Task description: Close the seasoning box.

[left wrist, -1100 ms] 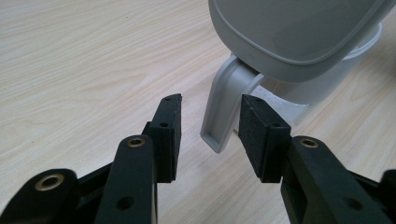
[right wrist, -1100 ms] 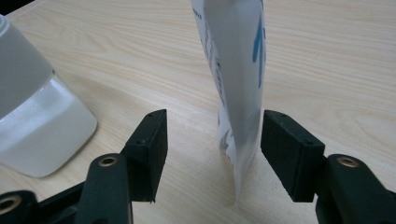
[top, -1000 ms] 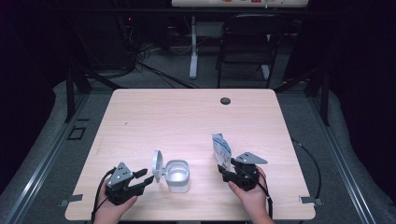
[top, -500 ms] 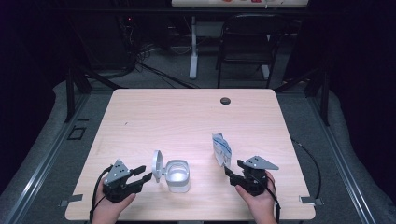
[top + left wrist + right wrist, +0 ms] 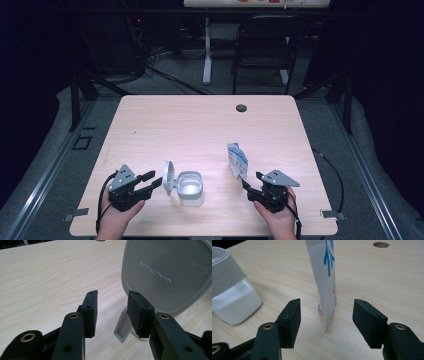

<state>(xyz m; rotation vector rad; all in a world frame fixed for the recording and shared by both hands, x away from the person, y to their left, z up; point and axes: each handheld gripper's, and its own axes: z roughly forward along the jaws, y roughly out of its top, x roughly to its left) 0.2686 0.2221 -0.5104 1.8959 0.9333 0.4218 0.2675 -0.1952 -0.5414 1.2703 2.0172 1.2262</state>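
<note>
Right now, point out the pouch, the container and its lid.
pouch [image 5: 325,277], right gripper view, printed front face
container [image 5: 190,189], high view, front wall
lid [image 5: 165,275], left gripper view, lettered inner face

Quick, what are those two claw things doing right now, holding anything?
Left gripper: open, holding nothing, by the container lid.
Right gripper: open, empty, facing the pouch.

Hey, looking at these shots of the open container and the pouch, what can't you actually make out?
- Pouch print: its top is cut off by the right gripper view's upper edge; too small in the high view.
- Container contents: too small in the high view; the raised lid blocks them in the left gripper view.
- Lid hinge: partly behind the left tongs.
</note>
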